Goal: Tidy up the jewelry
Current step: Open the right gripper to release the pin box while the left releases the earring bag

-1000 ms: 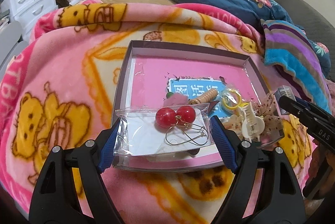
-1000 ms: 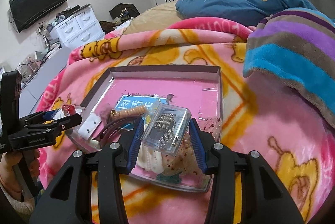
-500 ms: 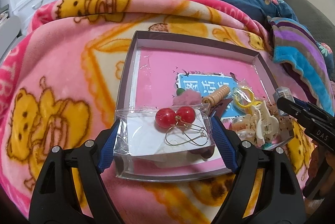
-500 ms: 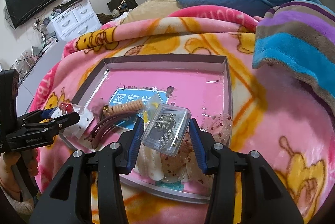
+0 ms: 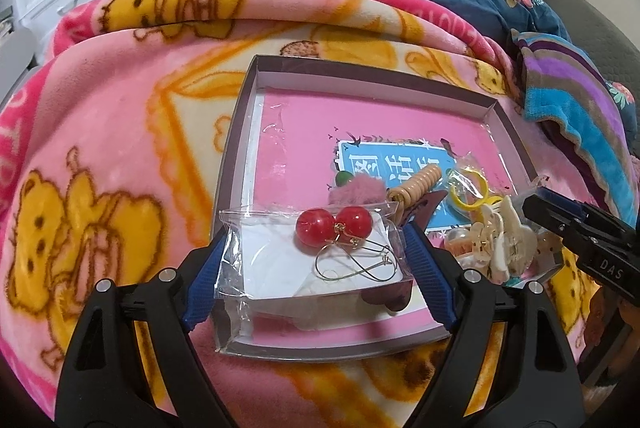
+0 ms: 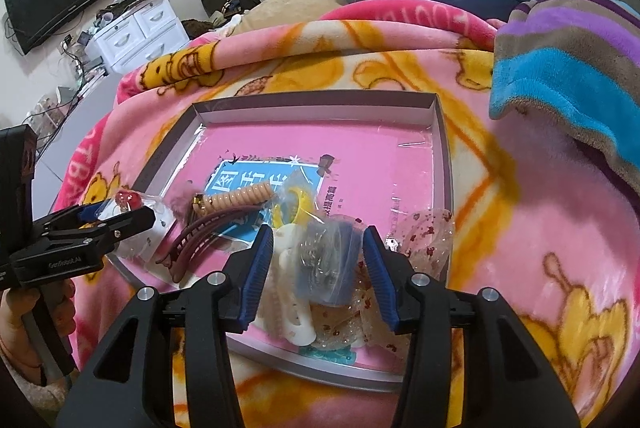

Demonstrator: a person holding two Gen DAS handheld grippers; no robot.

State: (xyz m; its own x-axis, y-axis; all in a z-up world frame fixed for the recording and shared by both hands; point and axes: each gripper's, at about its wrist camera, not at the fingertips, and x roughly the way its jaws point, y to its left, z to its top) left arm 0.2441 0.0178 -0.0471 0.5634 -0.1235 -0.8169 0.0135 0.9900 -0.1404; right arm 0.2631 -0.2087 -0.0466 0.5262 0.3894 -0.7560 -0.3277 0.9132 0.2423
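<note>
My left gripper (image 5: 314,260) is shut on a clear bag of red ball earrings (image 5: 312,252), held over the near left corner of a shallow pink-lined box tray (image 5: 400,76). My right gripper (image 6: 318,262) is shut on a small clear box of silver jewelry (image 6: 326,264), now tipped on edge and blurred, over the tray's near right part (image 6: 444,148). The left gripper also shows in the right wrist view (image 6: 120,216).
In the tray lie a beige coil hair tie (image 5: 416,180), a pink pompom (image 5: 356,192), a yellow ring in a bag (image 5: 468,188), white hair claws (image 5: 500,244) and a maroon clip (image 6: 200,232). Striped blanket (image 6: 568,68) lies right of the tray.
Both grippers moved forward over the tray with their loads. The clear jewelry box in my right gripper has tipped from lying flat to standing on edge.
</note>
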